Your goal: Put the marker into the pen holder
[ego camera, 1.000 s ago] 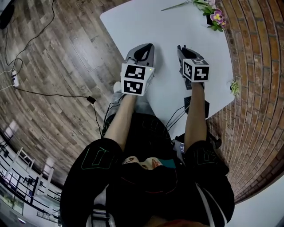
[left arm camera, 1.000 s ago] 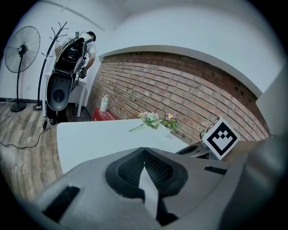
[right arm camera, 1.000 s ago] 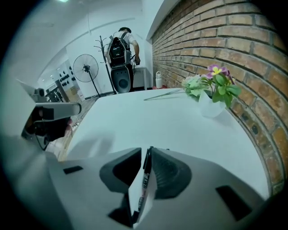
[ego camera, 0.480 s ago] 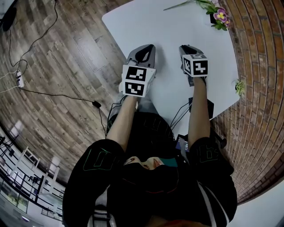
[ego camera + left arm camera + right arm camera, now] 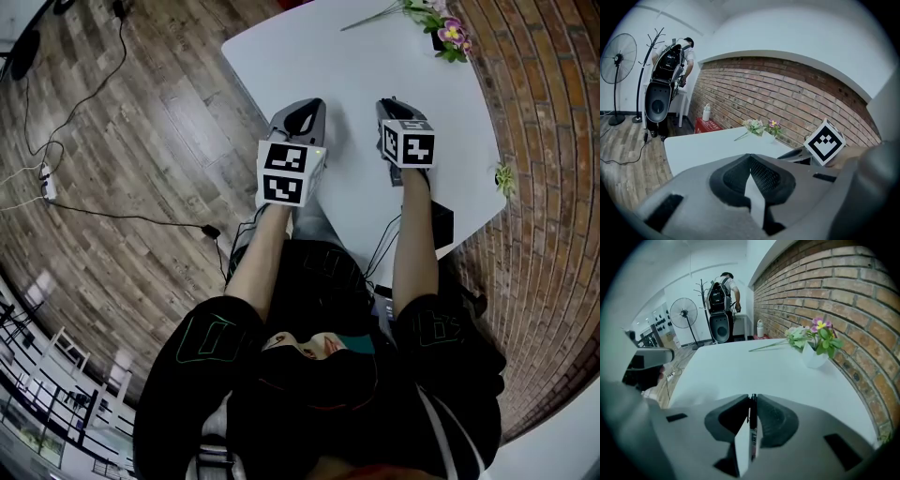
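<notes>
Head view, grippers: left gripper (image 5: 302,108) and right gripper (image 5: 385,103) are held side by side, apart, over the near part of the table (image 5: 375,52); each carries a cube with black-and-white square markers.
Head view, surroundings: smooth white tabletop with rounded corners; wood-plank floor (image 5: 122,141) on the left, brick wall (image 5: 548,141) on the right, potted flowers (image 5: 445,33) at the far right corner.
Left gripper view, jaws: grey moulded shell with dark ribbed pads, brought together with nothing between them.
Left gripper view, background: a standing fan (image 5: 618,58) far left beside a coat stand.
Right gripper view, jaws: clamped on the marker (image 5: 752,427).
Right gripper view, marker: slim, black and straight, with a pale printed label; it stands pinched lengthwise between the pads, its tip at the jaw tips.
Right gripper view, beyond: bare matte table, with the flowers in a white pot to the right.
</notes>
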The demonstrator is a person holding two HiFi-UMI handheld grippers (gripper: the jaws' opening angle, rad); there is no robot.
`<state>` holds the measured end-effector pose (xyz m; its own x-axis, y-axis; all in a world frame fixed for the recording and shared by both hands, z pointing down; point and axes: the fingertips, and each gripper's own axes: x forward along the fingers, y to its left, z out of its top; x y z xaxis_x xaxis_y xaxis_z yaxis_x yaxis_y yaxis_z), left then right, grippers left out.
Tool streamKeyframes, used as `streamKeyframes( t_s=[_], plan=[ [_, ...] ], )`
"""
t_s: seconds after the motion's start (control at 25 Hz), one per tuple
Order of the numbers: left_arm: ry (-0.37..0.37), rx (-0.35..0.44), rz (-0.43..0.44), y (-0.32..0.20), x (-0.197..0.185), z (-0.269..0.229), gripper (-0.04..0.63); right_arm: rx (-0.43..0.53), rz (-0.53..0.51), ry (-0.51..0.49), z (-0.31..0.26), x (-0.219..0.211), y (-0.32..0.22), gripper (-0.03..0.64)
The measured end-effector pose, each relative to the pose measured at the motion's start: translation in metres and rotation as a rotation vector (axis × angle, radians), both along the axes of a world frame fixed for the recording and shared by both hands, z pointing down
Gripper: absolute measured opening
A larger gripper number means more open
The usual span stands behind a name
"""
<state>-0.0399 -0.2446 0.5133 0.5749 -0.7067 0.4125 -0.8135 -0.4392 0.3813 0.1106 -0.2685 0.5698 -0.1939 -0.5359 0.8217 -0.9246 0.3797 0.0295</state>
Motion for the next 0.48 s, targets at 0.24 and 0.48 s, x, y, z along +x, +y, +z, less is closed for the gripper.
streamKeyframes(
  t_s=[0.24, 0.48],
  plan=[
    [0.014, 0.044, 0.035, 0.014, 0.005, -0.019, -0.003, 0.117, 0.043, -0.042, -0.036, -0.003, 0.016, 0.065],
    [0.024, 0.083, 0.056, 0.032, 0.007, -0.036, -0.003, 0.215, 0.125, -0.105, -0.069, 0.004, 0.04, 0.065]
  ],
)
